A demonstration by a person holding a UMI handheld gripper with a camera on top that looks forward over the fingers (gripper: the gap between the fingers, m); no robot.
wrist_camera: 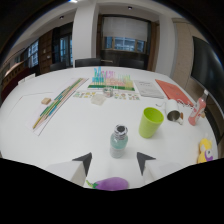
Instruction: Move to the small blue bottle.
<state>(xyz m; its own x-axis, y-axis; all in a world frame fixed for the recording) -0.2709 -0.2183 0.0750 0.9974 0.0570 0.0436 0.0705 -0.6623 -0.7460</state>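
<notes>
The small pale blue-green bottle with a dark round cap stands upright on my white worktop, just ahead of my claw and roughly on the line that runs between its two dark fingertips. My claw is spread wide and pinches nothing; the bottle sits beyond the tips, not between them, with bare worktop showing on both sides of it.

Down between my fingers, closer to me than the bottle, lies a purple toy eggplant with a green stem. Just to the right of the bottle and a little farther off stands a lime-green plastic cup, upright, near the bottle but apart from it. Past the cup I see a white mug lying on its side with its dark mouth showing, and beside that a pink and white item that I cannot make out. At the far right edge sits a yellow soft toy.

Farther back on the worktop rests a cluster of pastel coloured pieces on a green board, with a printed white sheet and an orange-red flat folder to its right. Off to the left lies a long strip of wooden and coloured bars.
</notes>
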